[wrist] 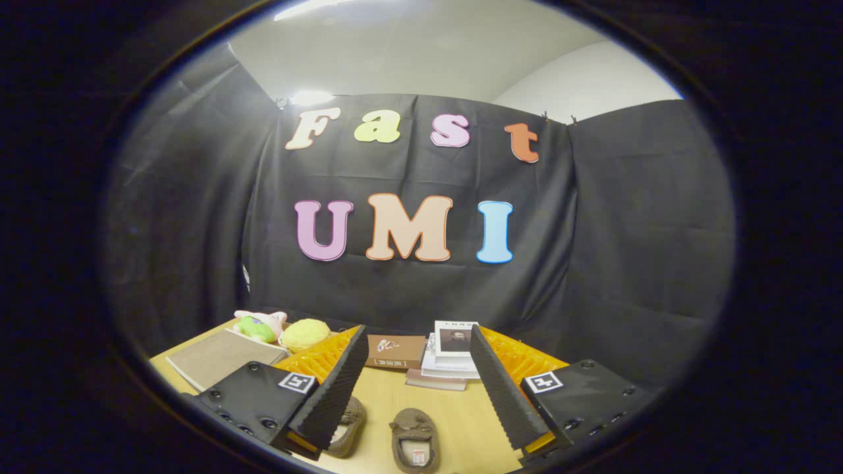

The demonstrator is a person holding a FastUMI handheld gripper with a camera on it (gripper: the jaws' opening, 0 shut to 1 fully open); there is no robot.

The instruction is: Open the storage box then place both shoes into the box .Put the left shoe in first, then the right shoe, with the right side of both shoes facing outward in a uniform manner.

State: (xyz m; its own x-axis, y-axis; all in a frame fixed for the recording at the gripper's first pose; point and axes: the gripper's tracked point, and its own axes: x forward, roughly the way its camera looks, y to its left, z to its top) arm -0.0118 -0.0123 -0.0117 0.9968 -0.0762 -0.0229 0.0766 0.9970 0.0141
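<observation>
Two shoes on counter, side by side, long axes running away from tongs. One shoe between fingers, sole-opening up; other shoe partly behind left finger. Tongs open wide, empty. Beyond: brown box, books, notebook, plush toys. Bare counter between shoes and books.

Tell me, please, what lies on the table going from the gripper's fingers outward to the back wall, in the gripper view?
Open gripper, nothing held → two brown shoes between its fingers on the table → stack of books with a brown box beside it → black cloth wall.
</observation>
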